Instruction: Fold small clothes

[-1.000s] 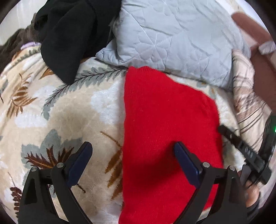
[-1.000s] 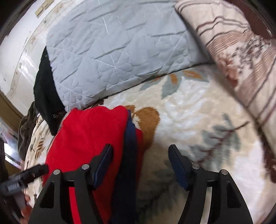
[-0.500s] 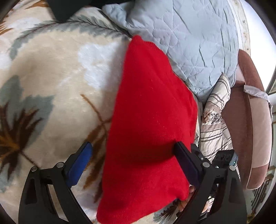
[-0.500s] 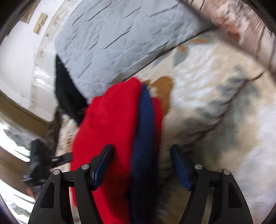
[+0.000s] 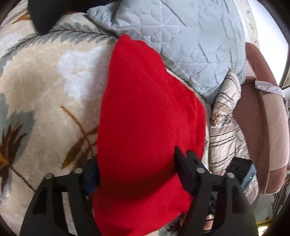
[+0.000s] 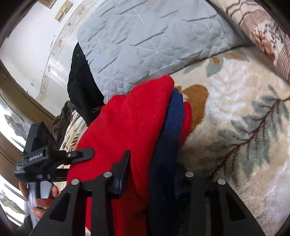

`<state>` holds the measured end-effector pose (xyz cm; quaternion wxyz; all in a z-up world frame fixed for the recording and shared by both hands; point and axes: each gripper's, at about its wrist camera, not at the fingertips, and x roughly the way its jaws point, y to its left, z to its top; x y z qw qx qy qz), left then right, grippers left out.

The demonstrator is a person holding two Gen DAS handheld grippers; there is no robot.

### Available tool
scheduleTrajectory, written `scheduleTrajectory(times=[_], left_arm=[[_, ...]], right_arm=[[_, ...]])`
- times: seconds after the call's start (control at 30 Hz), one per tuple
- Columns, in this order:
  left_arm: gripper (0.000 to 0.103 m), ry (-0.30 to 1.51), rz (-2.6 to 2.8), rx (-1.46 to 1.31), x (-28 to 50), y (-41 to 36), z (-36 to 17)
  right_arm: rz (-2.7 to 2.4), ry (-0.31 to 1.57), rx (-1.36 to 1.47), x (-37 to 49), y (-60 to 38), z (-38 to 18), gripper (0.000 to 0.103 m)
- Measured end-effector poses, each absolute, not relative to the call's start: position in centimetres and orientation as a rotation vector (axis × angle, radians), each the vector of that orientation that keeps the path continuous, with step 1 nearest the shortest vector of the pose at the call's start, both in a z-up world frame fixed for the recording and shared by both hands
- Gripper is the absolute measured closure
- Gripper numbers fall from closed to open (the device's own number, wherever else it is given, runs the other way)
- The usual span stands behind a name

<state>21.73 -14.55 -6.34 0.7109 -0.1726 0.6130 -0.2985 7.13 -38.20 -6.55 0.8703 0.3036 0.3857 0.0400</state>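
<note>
A folded red knit garment [image 5: 145, 112] with a navy blue band [image 6: 168, 138] lies on a beige leaf-patterned blanket [image 5: 45, 90]. My left gripper [image 5: 136, 174] is shut on the near left edge of the red garment, cloth bulging between the fingers. My right gripper [image 6: 152, 174] is shut on the near right edge, pinching both the red cloth [image 6: 130, 127] and the blue band. The left gripper body [image 6: 47, 156] and the hand holding it show at the left of the right wrist view.
A grey quilted pillow [image 5: 181, 40] lies behind the garment, also in the right wrist view [image 6: 145, 36]. Black clothing [image 5: 47, 14] sits at the back left. A striped floral blanket [image 5: 226, 118] and a brown chair [image 5: 262, 109] are to the right.
Both grippers moved forward over the near edge of the red garment and closed on it; they were open before. The cloth now bunches up between the fingers.
</note>
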Motion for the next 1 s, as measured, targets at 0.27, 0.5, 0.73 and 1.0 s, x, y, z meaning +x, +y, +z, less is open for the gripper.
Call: scheduleTrajectory(times=[0.27, 0.5, 0.73, 1.0], left_arm=[[0.042, 1.344, -0.678, -0.394, 20.5, -13.6, -4.7], [0.042, 1.314, -0.676, -0.376, 17.9, -10.5, -2.8], [0.042, 1.298, -0.642, -0.357, 13.8, -5.0, -1.1], [0.036, 1.353, -0.582, -0.385, 10.3, -0.3, -4.6]], right_arm=[[0.055, 0.792, 0.597, 6.1, -36.8, -4.3, 0.07], [0.094, 0.796, 0.585, 4.0, -33.7, -2.6, 0.07], [0.181, 0.822, 0.593, 0.8, -28.6, -1.8, 0.07], [0.18, 0.906, 0.587, -1.8, -24.9, -5.0, 0.068]])
